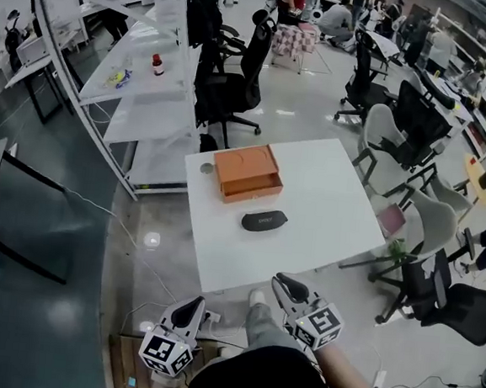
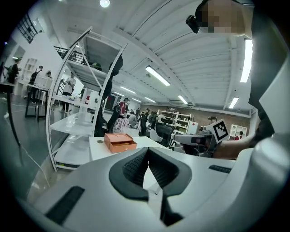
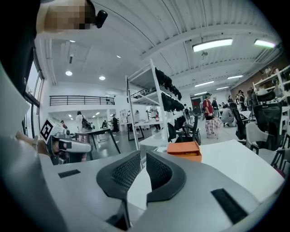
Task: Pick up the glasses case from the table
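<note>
The black oval glasses case (image 1: 264,221) lies on the white table (image 1: 326,205), just in front of an orange box (image 1: 246,173). Both grippers hover short of the table's near edge and are apart from the case. My left gripper (image 1: 191,305) is off the near left corner, its jaws shut and empty (image 2: 147,152). My right gripper (image 1: 282,284) is closer to the edge, its pads all but touching with nothing between them (image 3: 142,156). The case shows in neither gripper view; only the orange box (image 2: 120,142) (image 3: 184,151) does.
A white shelf rack (image 1: 143,79) stands left of the table and a black desk (image 1: 5,202) further left. Office chairs (image 1: 410,220) crowd the right side, one black chair (image 1: 235,87) behind the table. Cables (image 1: 148,265) run over the floor.
</note>
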Demonstrator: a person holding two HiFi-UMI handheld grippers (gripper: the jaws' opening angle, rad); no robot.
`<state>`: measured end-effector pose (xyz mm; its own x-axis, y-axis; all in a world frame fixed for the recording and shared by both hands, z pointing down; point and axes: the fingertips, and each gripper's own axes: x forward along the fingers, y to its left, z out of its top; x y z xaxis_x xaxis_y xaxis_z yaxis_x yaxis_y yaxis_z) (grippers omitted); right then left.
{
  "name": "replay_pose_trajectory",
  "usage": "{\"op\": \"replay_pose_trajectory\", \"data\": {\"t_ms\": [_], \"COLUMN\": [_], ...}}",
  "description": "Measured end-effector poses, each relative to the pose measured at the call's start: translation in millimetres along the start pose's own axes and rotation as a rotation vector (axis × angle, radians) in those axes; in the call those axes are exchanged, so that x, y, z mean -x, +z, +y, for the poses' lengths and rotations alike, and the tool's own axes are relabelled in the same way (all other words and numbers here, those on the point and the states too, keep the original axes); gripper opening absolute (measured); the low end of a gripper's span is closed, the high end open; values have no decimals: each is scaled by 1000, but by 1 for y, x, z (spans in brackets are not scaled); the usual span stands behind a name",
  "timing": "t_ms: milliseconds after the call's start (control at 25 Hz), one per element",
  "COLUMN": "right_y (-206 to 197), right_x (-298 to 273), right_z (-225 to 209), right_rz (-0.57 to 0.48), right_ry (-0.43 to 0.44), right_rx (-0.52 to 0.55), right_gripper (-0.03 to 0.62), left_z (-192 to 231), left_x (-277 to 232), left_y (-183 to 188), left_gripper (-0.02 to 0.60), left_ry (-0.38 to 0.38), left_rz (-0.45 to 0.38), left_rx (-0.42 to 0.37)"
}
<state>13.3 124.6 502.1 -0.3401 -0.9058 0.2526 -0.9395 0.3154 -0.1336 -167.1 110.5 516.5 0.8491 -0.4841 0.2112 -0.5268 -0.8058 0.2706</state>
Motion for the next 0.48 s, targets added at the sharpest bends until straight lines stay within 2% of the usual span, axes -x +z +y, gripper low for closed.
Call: {"op": "replay_pose_trajectory", "data": {"t_ms": [160,320,480], "right_y": [8,13,4], "right_x": [-40,-82,-117], "right_z": [-51,-101,-138], "right_rz": [32,80,145], "right_ry": [66,131,193], "right_rx": [-20,9,7], "right_gripper": [72,104,144], "left_z": [19,38,52], "left_x": [-51,-95,-129], "left_y": [19,36,48], "left_gripper": [18,18,18], "left_ry": [64,134,194], "left_rz": [12,10,14], "left_rx": [7,16,24]}}
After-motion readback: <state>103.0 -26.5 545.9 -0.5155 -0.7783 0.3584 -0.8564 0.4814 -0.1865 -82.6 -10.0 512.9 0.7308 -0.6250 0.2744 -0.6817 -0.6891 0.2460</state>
